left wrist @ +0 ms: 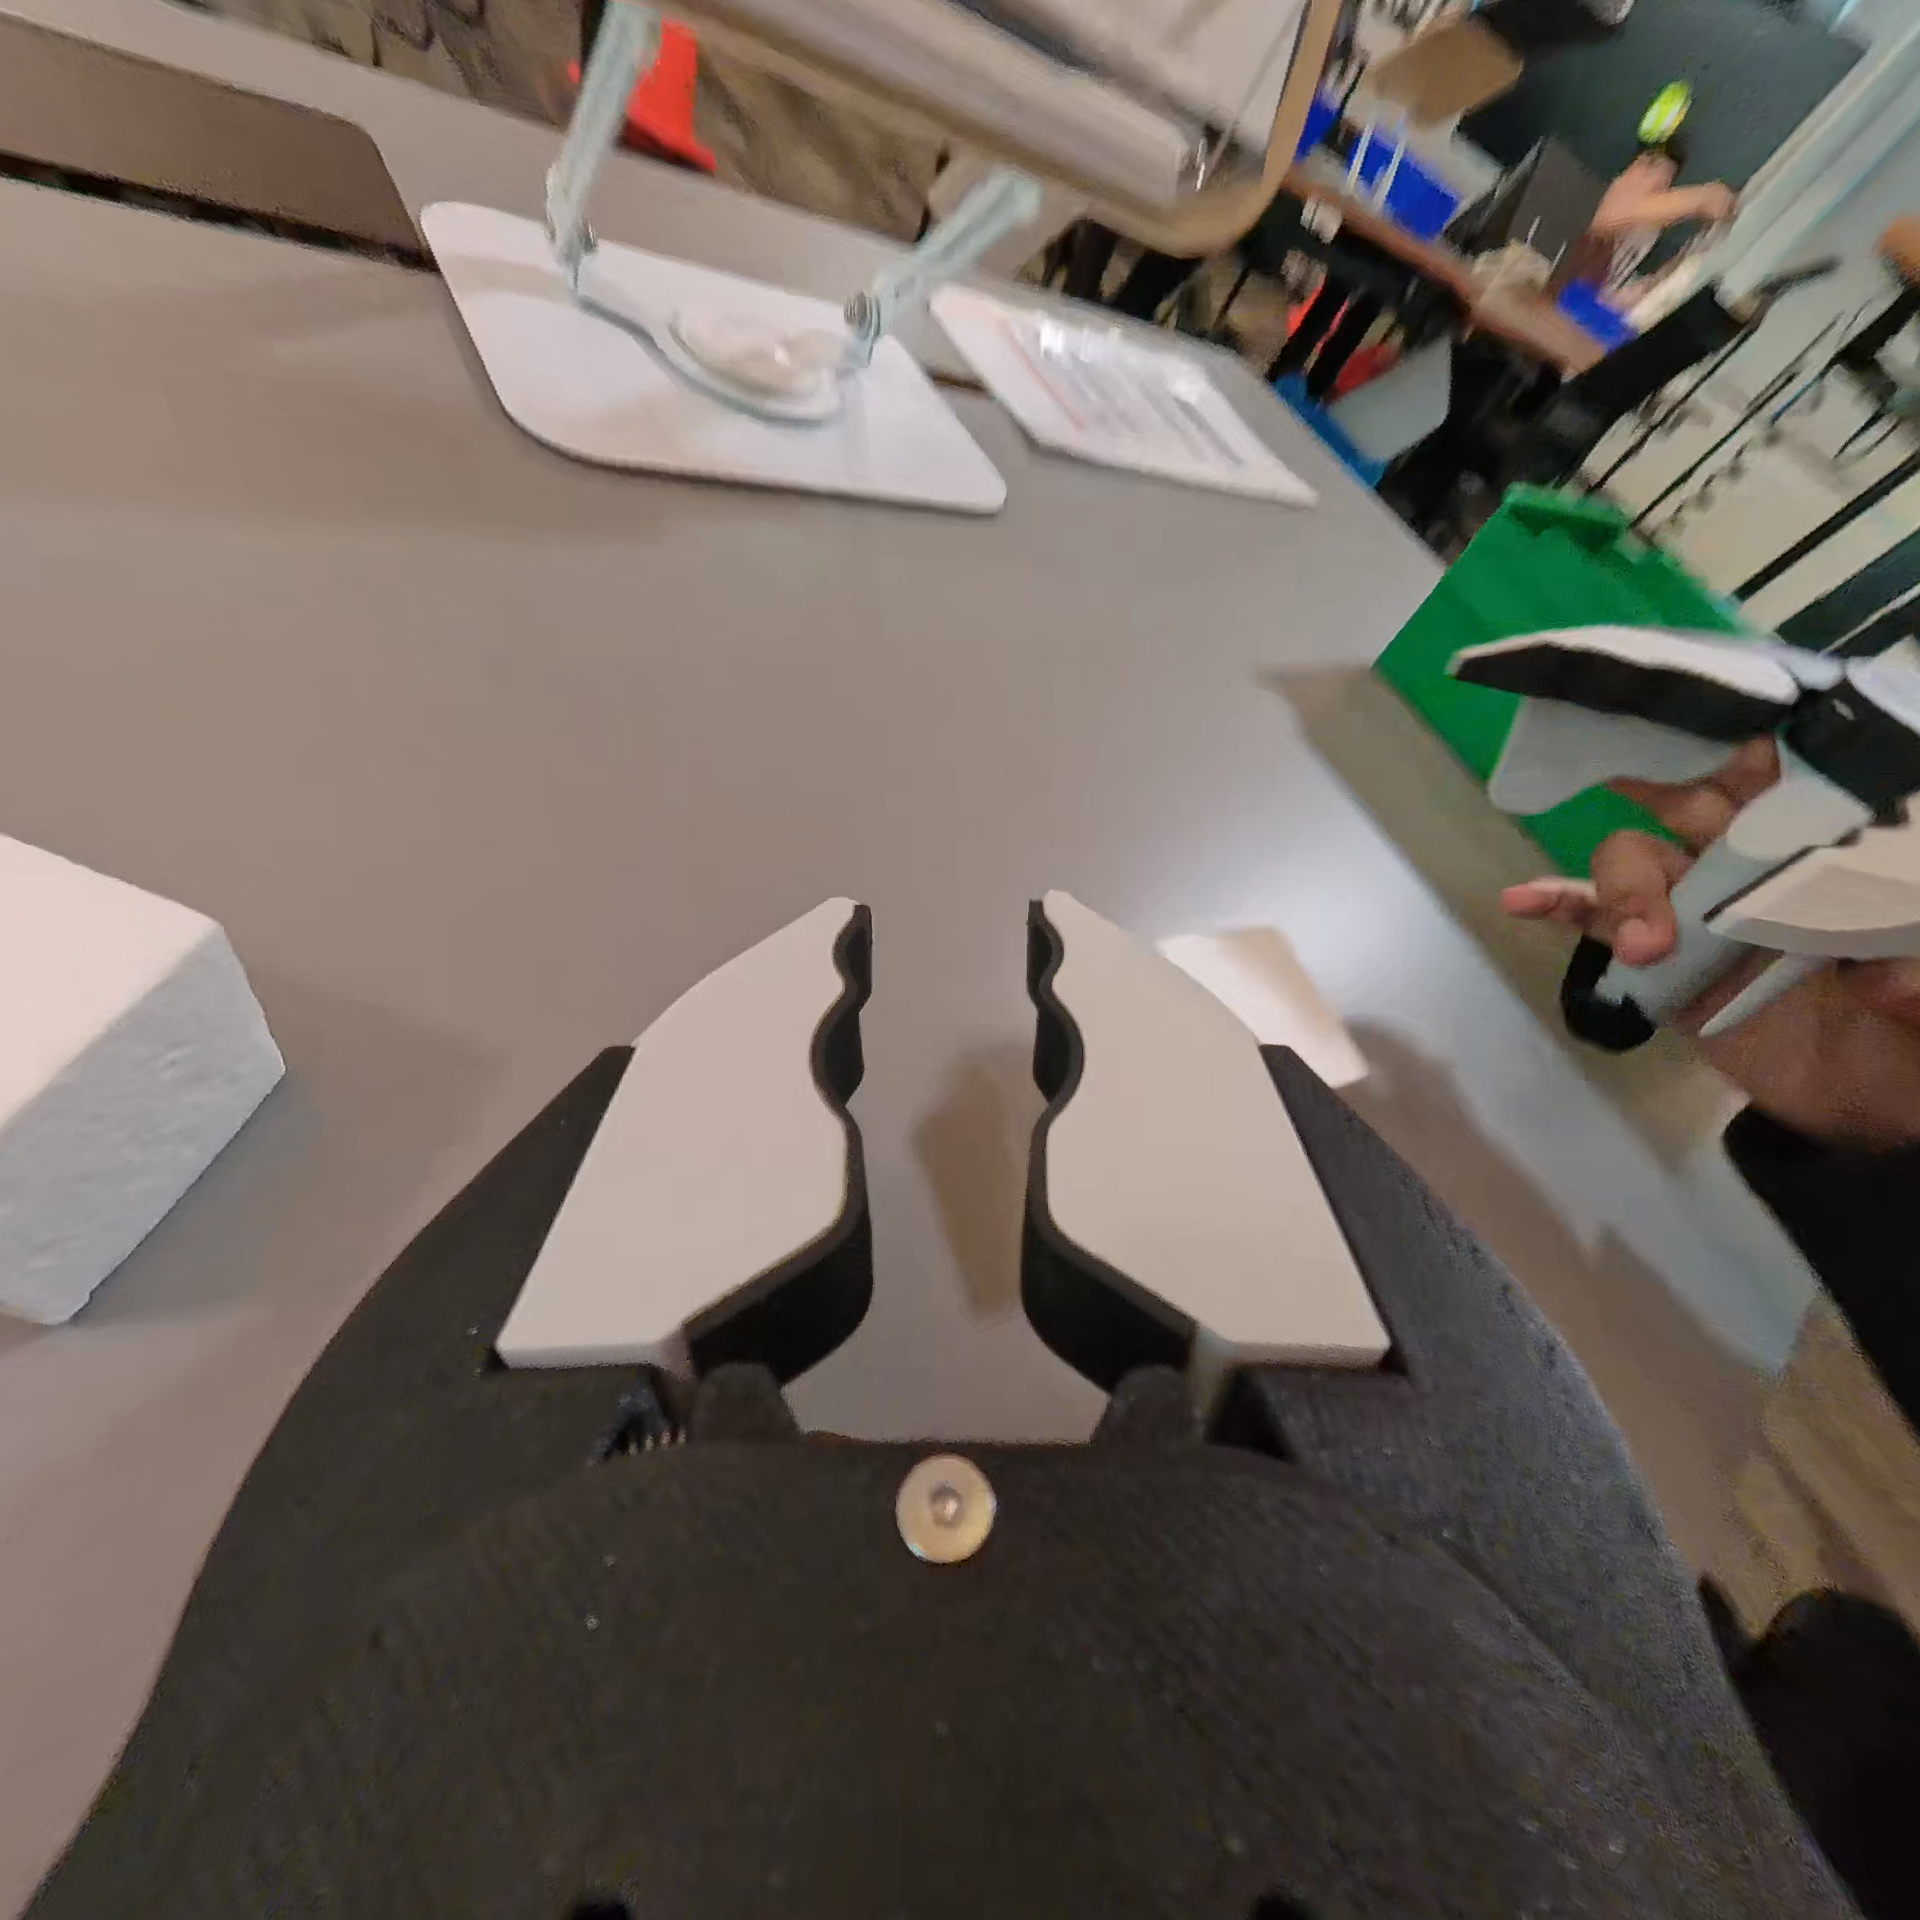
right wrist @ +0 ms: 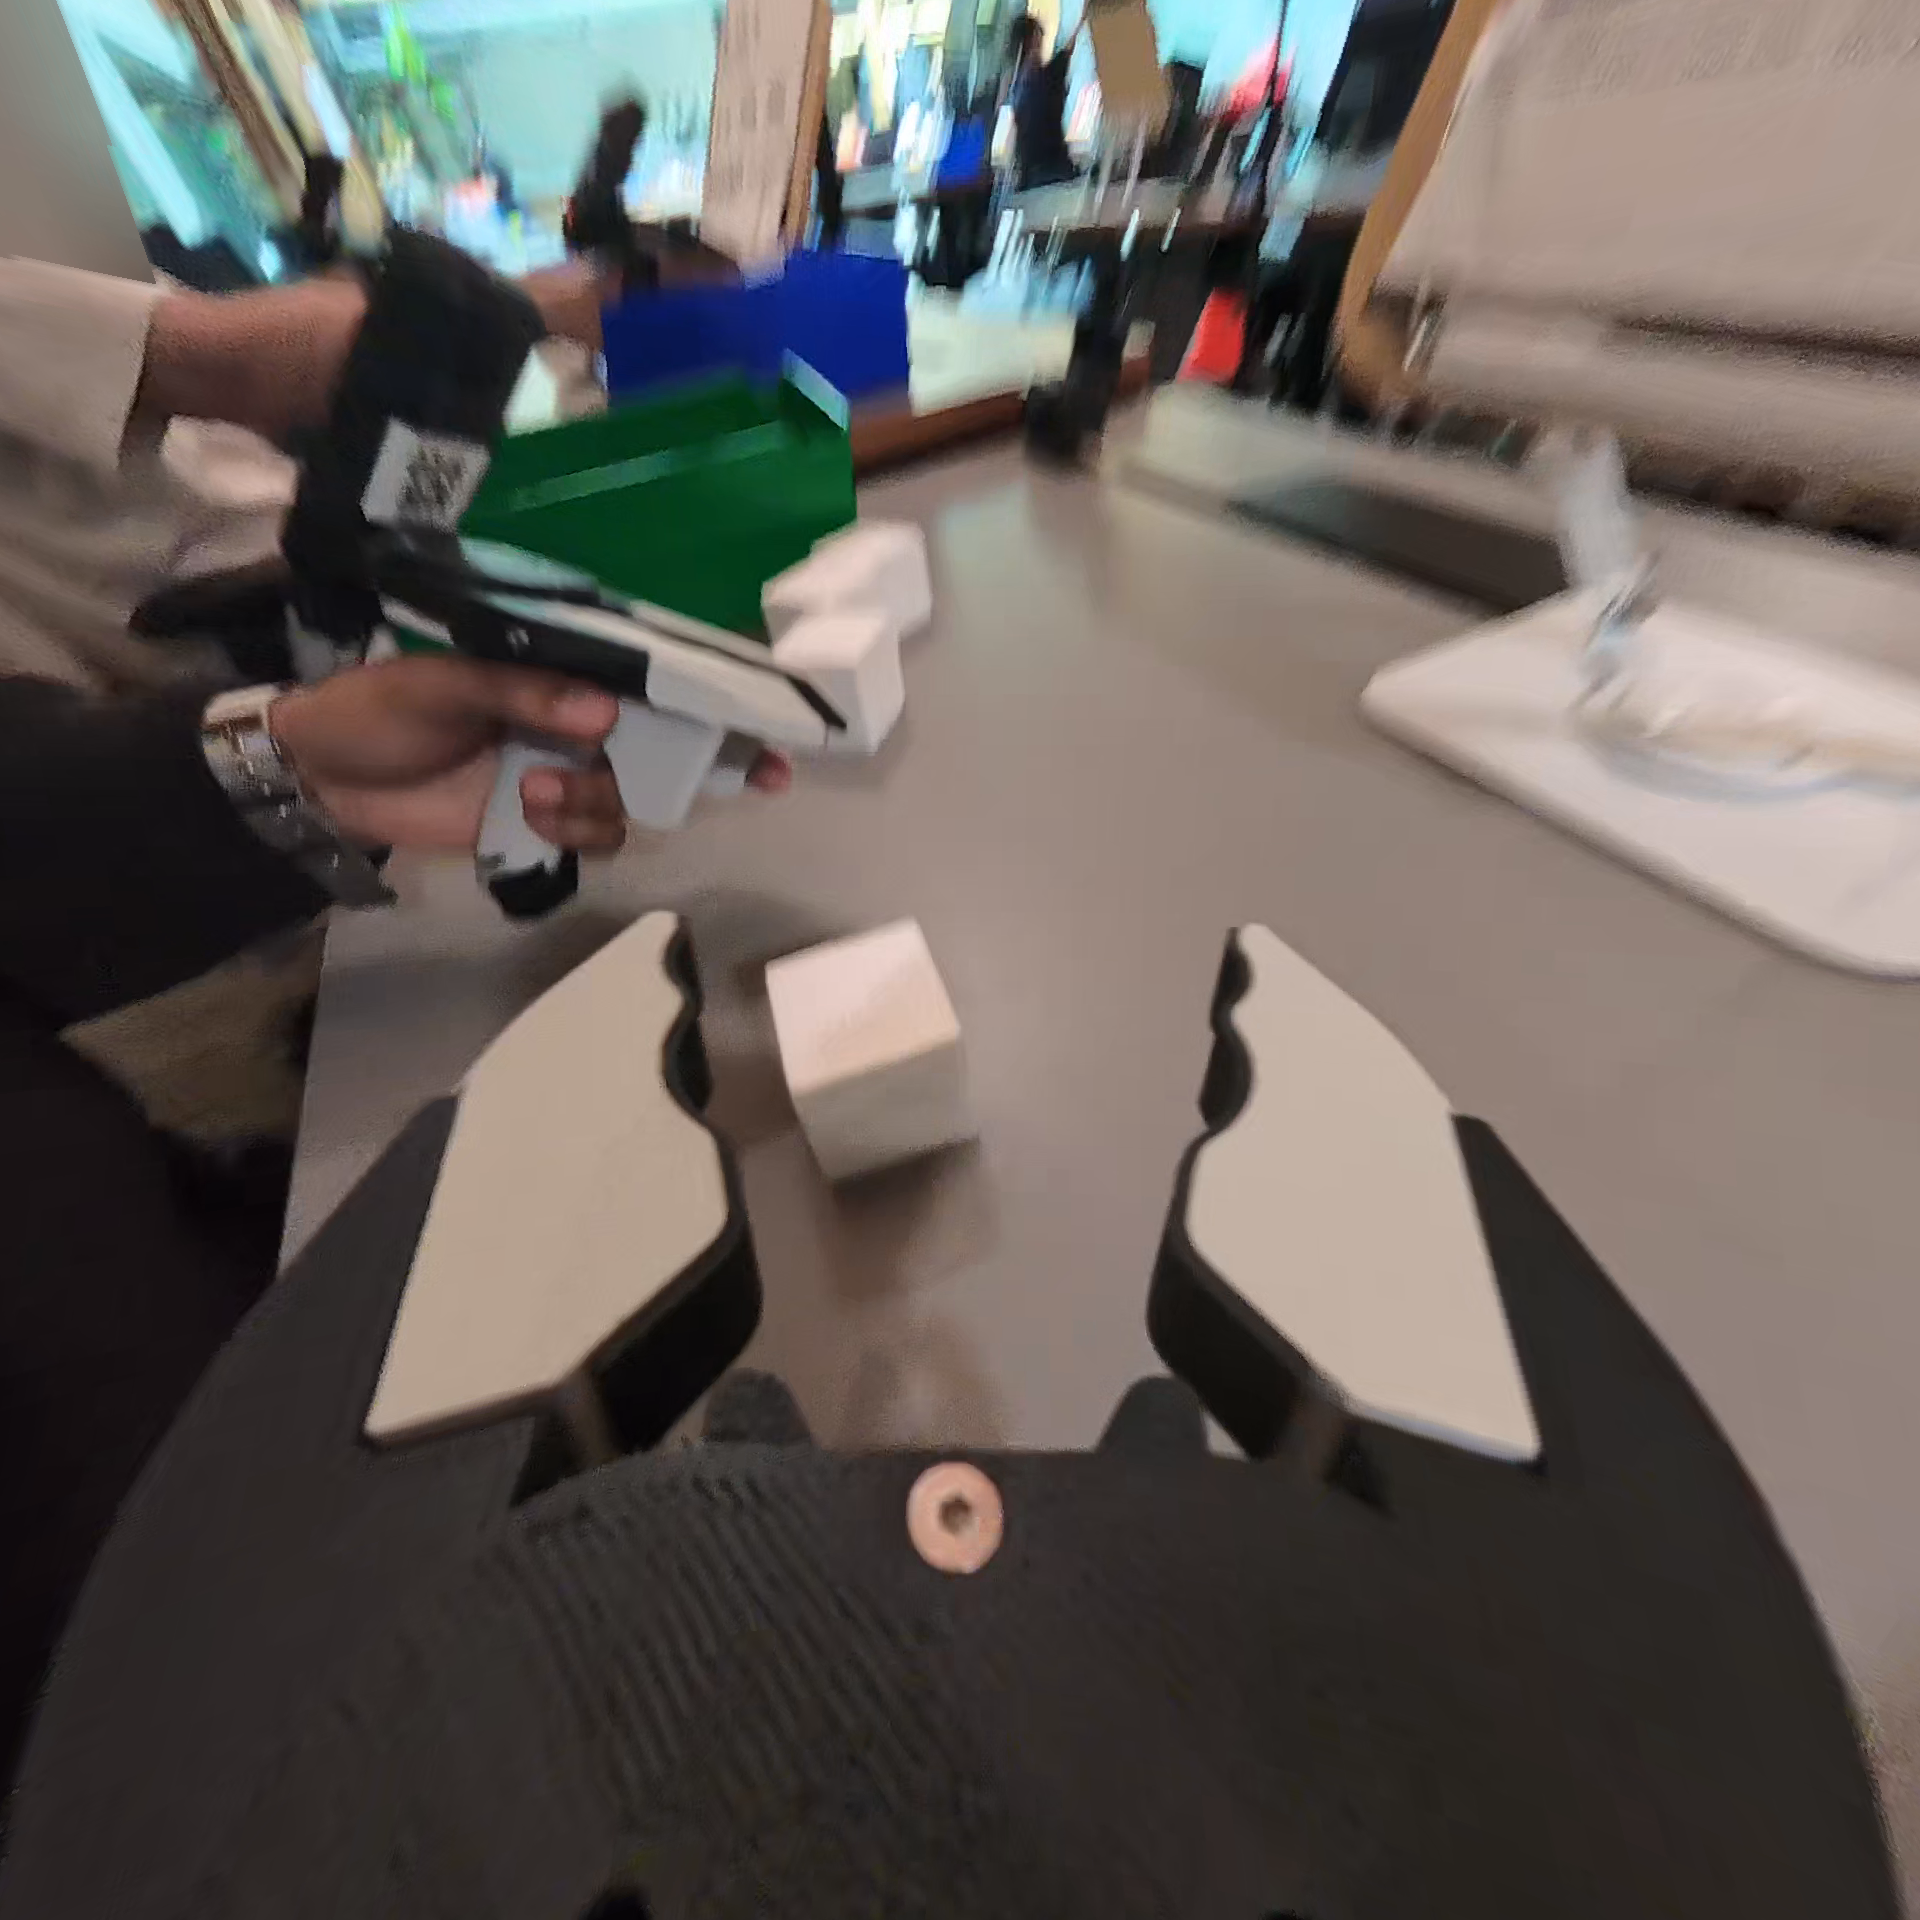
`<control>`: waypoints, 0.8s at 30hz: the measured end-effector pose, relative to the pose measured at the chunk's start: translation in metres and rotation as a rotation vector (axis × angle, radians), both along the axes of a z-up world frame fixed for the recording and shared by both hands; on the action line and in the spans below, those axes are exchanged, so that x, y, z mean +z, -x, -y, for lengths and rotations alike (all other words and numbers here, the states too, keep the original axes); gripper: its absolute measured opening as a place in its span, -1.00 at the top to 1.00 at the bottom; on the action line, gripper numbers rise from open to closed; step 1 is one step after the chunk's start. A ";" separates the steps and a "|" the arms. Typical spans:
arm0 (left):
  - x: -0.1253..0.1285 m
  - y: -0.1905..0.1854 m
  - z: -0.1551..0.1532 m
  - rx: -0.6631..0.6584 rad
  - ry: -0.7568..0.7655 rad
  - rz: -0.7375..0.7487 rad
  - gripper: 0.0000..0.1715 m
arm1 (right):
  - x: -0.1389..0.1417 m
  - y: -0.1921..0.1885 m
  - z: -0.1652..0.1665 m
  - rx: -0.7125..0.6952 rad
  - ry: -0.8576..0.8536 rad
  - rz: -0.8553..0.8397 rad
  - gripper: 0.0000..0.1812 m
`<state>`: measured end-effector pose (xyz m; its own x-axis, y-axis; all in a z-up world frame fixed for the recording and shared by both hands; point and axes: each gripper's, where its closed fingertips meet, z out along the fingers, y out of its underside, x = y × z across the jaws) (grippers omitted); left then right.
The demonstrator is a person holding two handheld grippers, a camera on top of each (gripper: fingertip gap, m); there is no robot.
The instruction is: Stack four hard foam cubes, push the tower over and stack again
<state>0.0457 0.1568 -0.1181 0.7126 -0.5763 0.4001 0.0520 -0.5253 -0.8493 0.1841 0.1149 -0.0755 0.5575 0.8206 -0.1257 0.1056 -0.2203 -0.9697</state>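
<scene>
My left gripper (left wrist: 951,914) is open by a narrow gap and empty, above the grey table (left wrist: 623,727). A large white foam block (left wrist: 104,1091) lies to its left, and a small white block (left wrist: 1268,997) shows just behind its right finger. My right gripper (right wrist: 956,940) is wide open and empty, with a white cube (right wrist: 873,1039) on the table between its fingers, nearer the left one and touching neither. In the right wrist view the left gripper (right wrist: 821,717), held by a hand, points at two more white blocks (right wrist: 852,665). The right gripper (left wrist: 1558,675) shows at the right of the left wrist view.
A green bin (left wrist: 1538,644) stands off the table's far corner and also shows in the right wrist view (right wrist: 675,499), with a blue bin (right wrist: 758,322) behind it. A white base plate with a metal stand (left wrist: 707,416) and a laminated sheet (left wrist: 1122,395) lie at the back. Left tips to right tips: about 15 cm.
</scene>
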 end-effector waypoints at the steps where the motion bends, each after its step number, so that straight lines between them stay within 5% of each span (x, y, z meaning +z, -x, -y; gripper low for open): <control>1: 0.009 0.002 -0.001 0.012 -0.013 0.035 0.67 | 0.017 -0.003 0.005 -0.036 -0.077 -0.029 0.09; 2: 0.015 0.004 -0.001 0.025 -0.025 0.052 0.68 | 0.031 -0.005 0.011 -0.072 -0.149 -0.047 0.29; 4: 0.017 0.010 0.006 0.042 -0.051 0.029 0.68 | 0.046 -0.008 0.023 -0.163 -0.262 -0.062 0.34; 6: 0.010 0.014 0.021 0.027 -0.061 -0.037 0.68 | 0.039 -0.010 0.032 -0.250 -0.268 -0.009 0.13; 11: -0.017 0.022 0.065 -0.068 -0.030 -0.196 0.63 | 0.013 0.023 0.071 -0.122 -0.097 0.043 0.12; 14: -0.017 0.036 0.065 0.000 -0.074 -0.257 0.65 | -0.005 0.018 0.083 -0.131 -0.082 0.108 0.05; 19: -0.001 0.044 0.057 0.062 -0.105 -0.162 0.67 | 0.024 0.003 0.092 -0.184 -0.111 -0.084 0.08; 24: 0.001 0.039 0.044 0.078 -0.016 -0.005 0.68 | 0.011 -0.031 0.063 -0.336 -0.240 0.055 0.02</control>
<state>0.0069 0.1125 -0.1173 0.7576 -0.5256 0.3871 0.0875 -0.5059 -0.8581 0.2149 0.0524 -0.0643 0.8001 0.5940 0.0842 0.1193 -0.0201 -0.9926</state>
